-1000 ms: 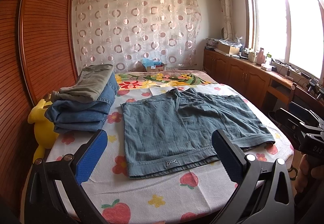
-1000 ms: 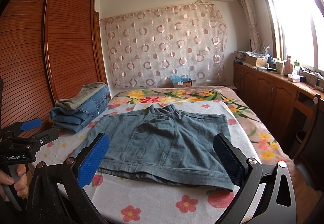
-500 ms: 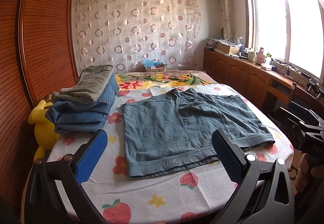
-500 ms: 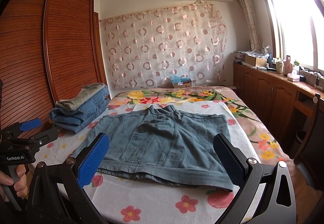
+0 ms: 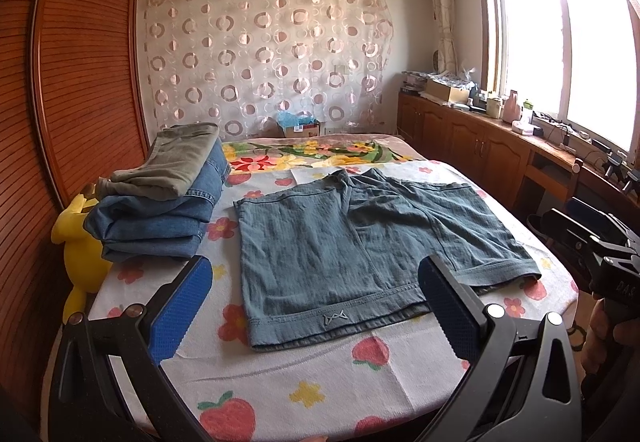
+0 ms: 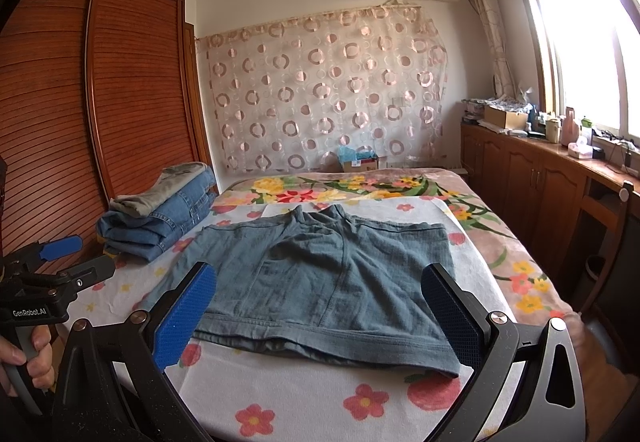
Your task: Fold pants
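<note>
Bed (image 5: 280, 382) edge bare below shorts (image 5: 360, 242); both claws spread.

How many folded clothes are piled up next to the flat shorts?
3, as far as I can tell: an olive-grey pair on top, then two blue jeans stacked beneath it, left of the shorts. More could be hidden inside the pile.

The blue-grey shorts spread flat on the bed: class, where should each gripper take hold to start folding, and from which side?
Grip the shorts at the two near hem corners, left gripper and right gripper coming low from the bed's near edge. They lie flat, so only edges give the fingers something to pinch.
</note>
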Available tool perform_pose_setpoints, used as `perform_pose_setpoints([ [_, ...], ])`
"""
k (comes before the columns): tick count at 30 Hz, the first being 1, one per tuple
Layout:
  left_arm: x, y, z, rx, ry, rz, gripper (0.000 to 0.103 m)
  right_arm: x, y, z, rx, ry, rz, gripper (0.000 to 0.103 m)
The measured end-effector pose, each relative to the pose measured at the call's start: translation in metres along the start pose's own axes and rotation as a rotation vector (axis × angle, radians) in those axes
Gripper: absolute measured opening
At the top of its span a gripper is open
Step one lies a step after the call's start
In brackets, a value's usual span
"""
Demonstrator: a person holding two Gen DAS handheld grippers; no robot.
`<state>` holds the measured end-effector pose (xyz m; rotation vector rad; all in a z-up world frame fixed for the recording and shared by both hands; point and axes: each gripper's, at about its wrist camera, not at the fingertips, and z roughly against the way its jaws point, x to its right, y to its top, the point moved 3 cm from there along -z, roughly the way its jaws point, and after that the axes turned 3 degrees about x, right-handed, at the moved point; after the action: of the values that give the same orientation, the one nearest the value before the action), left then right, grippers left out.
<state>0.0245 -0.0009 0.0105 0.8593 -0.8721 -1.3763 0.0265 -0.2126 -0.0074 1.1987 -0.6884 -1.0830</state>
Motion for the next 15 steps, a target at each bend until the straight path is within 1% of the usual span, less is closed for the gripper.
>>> perform_pose_setpoints([
  [2,0.001,-0.003,-0.005,-0.012,-0.024,-0.006,0.103,0.002,0.0,-0.001,-0.003,0.001,-0.002,0.102],
  [11,0.007,-0.002,-0.033,-0.047,-0.049,-0.069,0.103,0.013,0.003,-0.008,-0.003,-0.02,0.017,0.102],
  [15,0.011,0.001,-0.046,-0.061,-0.077,-0.08,0.103,0.016,0.005,-0.012,-0.004,-0.022,0.03,0.102],
])
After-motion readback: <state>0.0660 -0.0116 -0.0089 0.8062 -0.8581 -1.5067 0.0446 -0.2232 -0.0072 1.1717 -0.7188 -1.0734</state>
